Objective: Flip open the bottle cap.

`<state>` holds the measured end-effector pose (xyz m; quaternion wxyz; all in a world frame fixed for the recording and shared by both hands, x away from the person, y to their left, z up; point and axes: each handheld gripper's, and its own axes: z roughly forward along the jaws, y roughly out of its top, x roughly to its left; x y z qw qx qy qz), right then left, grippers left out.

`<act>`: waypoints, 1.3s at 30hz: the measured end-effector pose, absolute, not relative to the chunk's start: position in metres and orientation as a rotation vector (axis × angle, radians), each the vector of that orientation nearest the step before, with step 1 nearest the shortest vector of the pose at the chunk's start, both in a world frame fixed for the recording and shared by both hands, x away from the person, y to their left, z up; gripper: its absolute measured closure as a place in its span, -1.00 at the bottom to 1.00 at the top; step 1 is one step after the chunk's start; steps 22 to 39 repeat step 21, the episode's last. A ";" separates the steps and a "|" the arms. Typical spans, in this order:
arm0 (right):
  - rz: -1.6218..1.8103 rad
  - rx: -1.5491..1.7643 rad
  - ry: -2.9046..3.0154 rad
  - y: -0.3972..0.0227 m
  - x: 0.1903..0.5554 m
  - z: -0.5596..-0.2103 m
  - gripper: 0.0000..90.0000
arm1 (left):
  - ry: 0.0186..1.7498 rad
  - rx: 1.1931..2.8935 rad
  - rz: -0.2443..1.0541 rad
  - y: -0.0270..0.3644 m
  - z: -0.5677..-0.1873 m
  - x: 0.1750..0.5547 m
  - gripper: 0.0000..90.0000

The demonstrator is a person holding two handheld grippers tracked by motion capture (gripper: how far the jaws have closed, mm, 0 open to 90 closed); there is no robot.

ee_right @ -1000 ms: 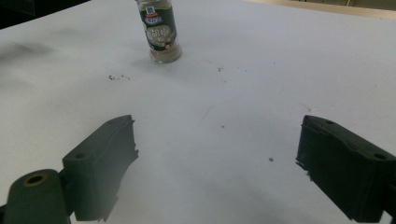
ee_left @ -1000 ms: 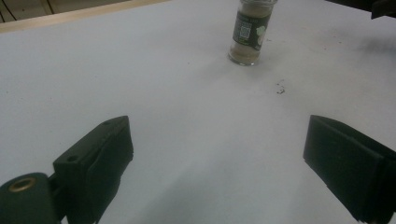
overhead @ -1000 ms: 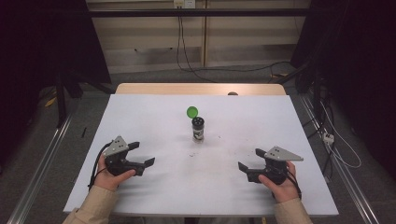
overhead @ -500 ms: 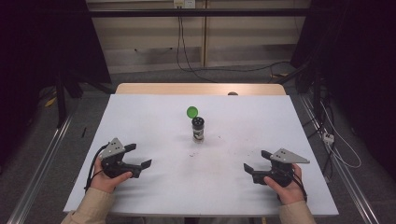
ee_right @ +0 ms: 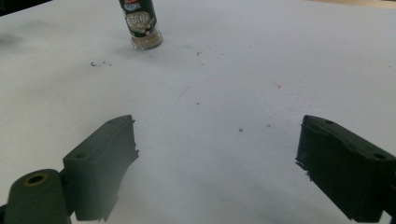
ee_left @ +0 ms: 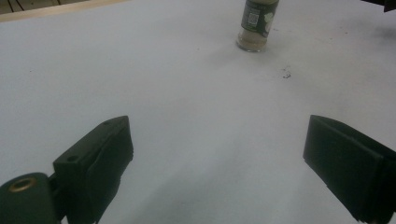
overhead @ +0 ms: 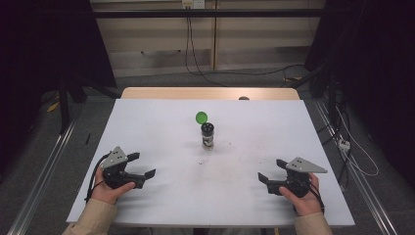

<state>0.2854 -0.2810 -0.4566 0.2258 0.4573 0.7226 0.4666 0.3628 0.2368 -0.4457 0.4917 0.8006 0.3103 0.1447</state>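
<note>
Spice jar of clear glass with flipped-up green lid (overhead: 207,134) stands untouched mid-tabletop (overhead: 161,122); nearer the person, left hand-held gripper (overhead: 142,167) and right hand-held gripper (overhead: 269,171) flank it, jaws wide, empty, grasp not yet begun.

— What colours are on the spice jar (overhead: 208,135)?
— A bright green flip lid (overhead: 201,117), a dark label with pale print, and beige powder at the bottom.
— And the bench (overhead: 161,122)?
— White on top, with a few dark specks (overhead: 202,161) near the jar. Both grippers have black fingers (ee_left: 95,161).
</note>
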 end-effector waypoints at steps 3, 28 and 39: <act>1.287 1.255 1.995 -0.280 0.285 -0.457 -0.75 | 0.755 1.941 0.349 0.238 -0.446 0.362 -0.82; 1.266 1.274 2.003 -0.280 0.287 -0.458 -0.75 | 0.774 1.938 0.361 0.241 -0.448 0.362 -0.82; 1.266 1.274 2.003 -0.280 0.287 -0.458 -0.75 | 0.774 1.938 0.361 0.241 -0.448 0.362 -0.82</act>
